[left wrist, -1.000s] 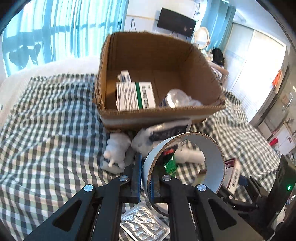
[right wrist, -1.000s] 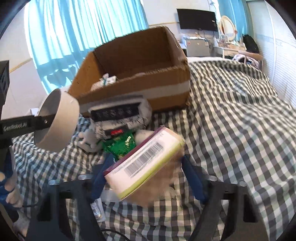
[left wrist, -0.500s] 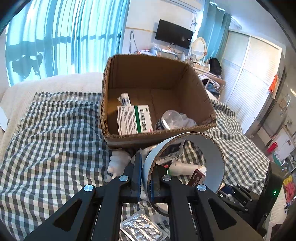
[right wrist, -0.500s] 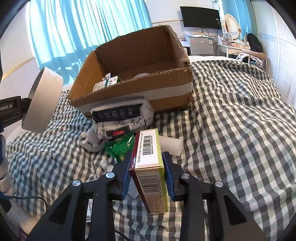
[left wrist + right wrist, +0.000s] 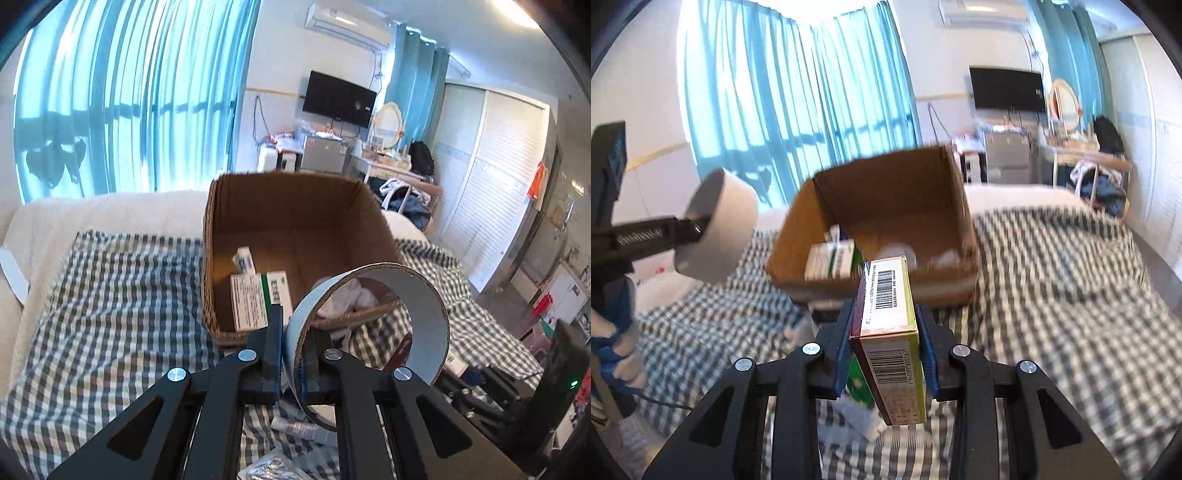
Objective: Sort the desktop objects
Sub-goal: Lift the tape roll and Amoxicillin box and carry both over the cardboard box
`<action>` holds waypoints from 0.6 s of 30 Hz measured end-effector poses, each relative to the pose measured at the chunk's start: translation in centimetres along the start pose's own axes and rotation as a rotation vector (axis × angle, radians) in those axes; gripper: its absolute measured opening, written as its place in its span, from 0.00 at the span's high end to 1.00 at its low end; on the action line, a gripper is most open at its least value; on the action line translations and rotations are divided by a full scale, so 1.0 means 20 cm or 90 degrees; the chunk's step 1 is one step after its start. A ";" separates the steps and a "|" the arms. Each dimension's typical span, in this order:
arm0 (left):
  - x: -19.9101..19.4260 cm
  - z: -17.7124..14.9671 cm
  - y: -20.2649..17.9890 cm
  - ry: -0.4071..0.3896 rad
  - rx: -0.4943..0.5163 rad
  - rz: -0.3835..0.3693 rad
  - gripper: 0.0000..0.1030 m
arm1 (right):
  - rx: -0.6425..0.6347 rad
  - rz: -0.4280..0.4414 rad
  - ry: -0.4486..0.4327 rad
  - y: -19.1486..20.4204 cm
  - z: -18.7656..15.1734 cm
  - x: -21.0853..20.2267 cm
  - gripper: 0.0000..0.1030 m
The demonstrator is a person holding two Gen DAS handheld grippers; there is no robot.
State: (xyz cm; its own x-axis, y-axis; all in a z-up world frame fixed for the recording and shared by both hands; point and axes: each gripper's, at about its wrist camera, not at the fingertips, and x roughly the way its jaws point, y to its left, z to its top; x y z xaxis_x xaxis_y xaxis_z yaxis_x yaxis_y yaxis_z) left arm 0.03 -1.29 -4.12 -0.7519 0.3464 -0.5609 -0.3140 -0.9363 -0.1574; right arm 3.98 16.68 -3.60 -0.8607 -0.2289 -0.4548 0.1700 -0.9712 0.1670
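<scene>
Left wrist view
Surroundings: a cardboard box (image 5: pixel 295 225) is seen at 12 o'clock on the checked bedspread (image 5: pixel 110 295); a green-striped carton (image 5: pixel 260 301) leans inside it at its near left wall, with crumpled white material (image 5: pixel 351 295) at 1 o'clock. A foil blister pack (image 5: pixel 269 467) lies at 6 o'clock.
Tape roll: the tape roll (image 5: pixel 424 321) is held on edge, its open bore facing the camera, in front of the box's near rim.
Left gripper: the left gripper (image 5: pixel 291 354) is levelled forward, jaws clamped across the roll's wall.

Right wrist view
Surroundings: the box (image 5: pixel 886 206) is blurred at 12 o'clock; the left gripper (image 5: pixel 696 229) and roll (image 5: pixel 716 225) are seen at 9 o'clock.
Barcoded box: the barcoded box (image 5: pixel 890 332) is held on its narrow edge, long axis running away from the camera toward the box.
Right gripper: the right gripper (image 5: pixel 886 339) has its jaws pressed on both broad faces.
</scene>
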 end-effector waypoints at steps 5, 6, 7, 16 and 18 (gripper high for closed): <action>-0.05 0.08 -0.03 -0.028 0.011 -0.001 0.94 | -0.010 0.011 -0.052 0.02 0.13 -0.09 0.70; -0.05 0.09 -0.04 -0.033 0.013 -0.002 0.93 | -0.016 0.013 -0.063 0.03 0.16 -0.10 0.70; -0.06 0.10 -0.04 -0.038 0.014 -0.002 0.93 | -0.019 0.015 -0.071 0.04 0.18 -0.11 0.70; -0.10 0.21 -0.08 -0.072 0.024 0.003 0.93 | -0.052 0.036 -0.138 0.13 0.37 -0.16 0.70; -0.10 0.24 -0.09 -0.082 0.027 0.004 0.93 | -0.058 0.041 -0.151 0.15 0.41 -0.17 0.70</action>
State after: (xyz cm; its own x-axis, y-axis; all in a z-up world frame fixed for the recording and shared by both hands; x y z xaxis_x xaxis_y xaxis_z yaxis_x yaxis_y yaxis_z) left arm -0.64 -0.03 1.28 -0.8214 0.3476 -0.4521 -0.3312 -0.9361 -0.1181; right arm 3.42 15.01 5.61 -0.9336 -0.2783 -0.2255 0.2608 -0.9597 0.1046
